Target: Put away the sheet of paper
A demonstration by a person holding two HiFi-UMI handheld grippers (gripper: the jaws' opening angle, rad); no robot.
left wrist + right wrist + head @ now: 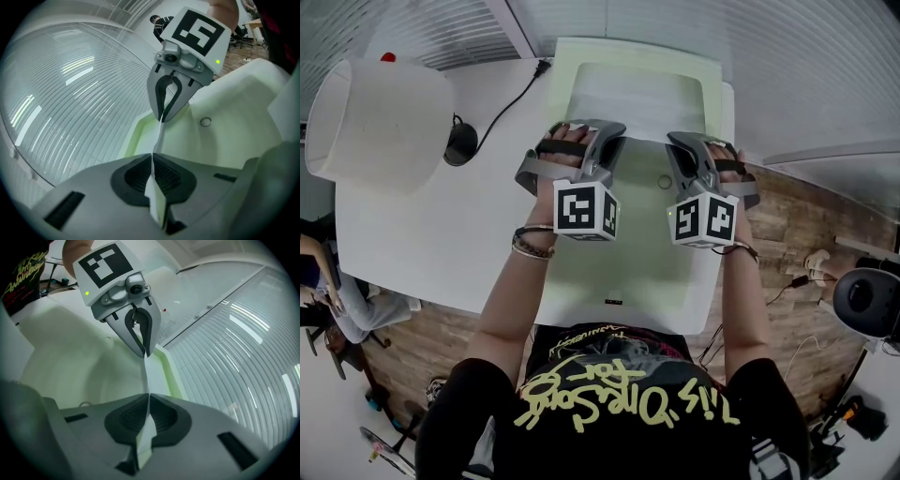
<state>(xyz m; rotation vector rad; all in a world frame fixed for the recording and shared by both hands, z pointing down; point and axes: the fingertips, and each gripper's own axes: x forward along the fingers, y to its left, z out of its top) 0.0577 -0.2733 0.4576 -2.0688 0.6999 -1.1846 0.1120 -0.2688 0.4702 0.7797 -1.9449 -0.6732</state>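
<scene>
The white sheet of paper (637,94) is held by its near edge above a pale green tray (558,84) on the white table. My left gripper (614,133) is shut on the sheet's left side and my right gripper (675,141) is shut on its right side. In the left gripper view the sheet (158,136) runs edge-on from my left gripper (152,158) across to the right gripper (163,115). The right gripper view mirrors this, with the sheet (145,376) stretching from my right gripper (148,397) to the left gripper (145,351). The tray's green rim (169,369) lies just beyond.
A white lamp shade (380,112) with a black base and cable (461,142) stands on the table (422,244) to the left. A seated person (333,300) is at the far left. An office chair (867,300) stands on the wooden floor at right. Slatted blinds (70,93) lie ahead.
</scene>
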